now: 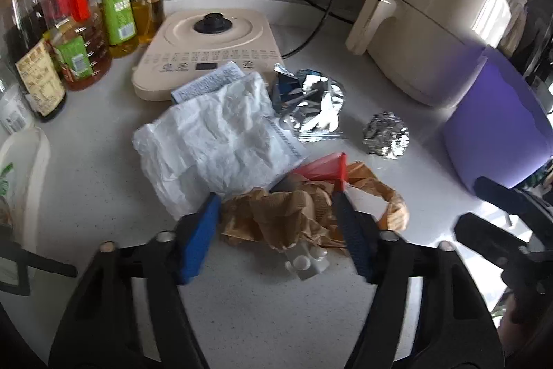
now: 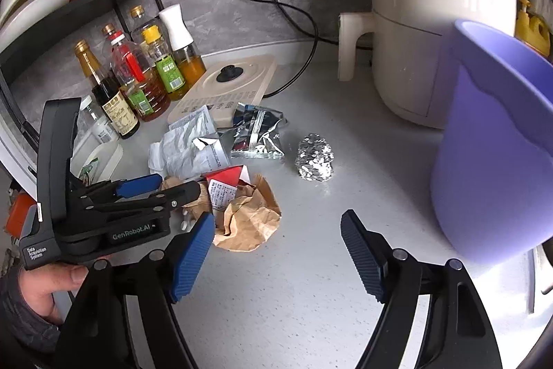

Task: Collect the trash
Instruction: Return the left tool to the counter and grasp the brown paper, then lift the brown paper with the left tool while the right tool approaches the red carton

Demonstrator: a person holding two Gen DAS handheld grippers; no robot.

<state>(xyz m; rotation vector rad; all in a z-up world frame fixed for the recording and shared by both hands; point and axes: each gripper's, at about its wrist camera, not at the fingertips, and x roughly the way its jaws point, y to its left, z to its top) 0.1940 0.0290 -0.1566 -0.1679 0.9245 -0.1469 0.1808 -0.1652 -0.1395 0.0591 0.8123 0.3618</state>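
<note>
Trash lies on the white counter: a crumpled brown paper bag (image 1: 283,217) (image 2: 249,217), a red and white carton (image 1: 325,168) (image 2: 226,182), a white crumpled wrapper (image 1: 214,134) (image 2: 183,147), a silver foil packet (image 1: 311,106) (image 2: 257,134) and a foil ball (image 1: 385,139) (image 2: 315,161). My left gripper (image 1: 276,230) (image 2: 169,187) is open, its fingers on either side of the brown bag. My right gripper (image 2: 276,244) is open and empty above bare counter, right of the bag. A purple bin (image 2: 490,140) (image 1: 497,134) stands at the right.
A beige induction cooker (image 1: 207,47) (image 2: 228,82) sits behind the trash, with oil and sauce bottles (image 1: 79,23) (image 2: 138,75) to its left. A cream air fryer (image 1: 432,33) (image 2: 432,23) stands at the back right. A small white plastic piece (image 1: 307,261) lies near my left gripper.
</note>
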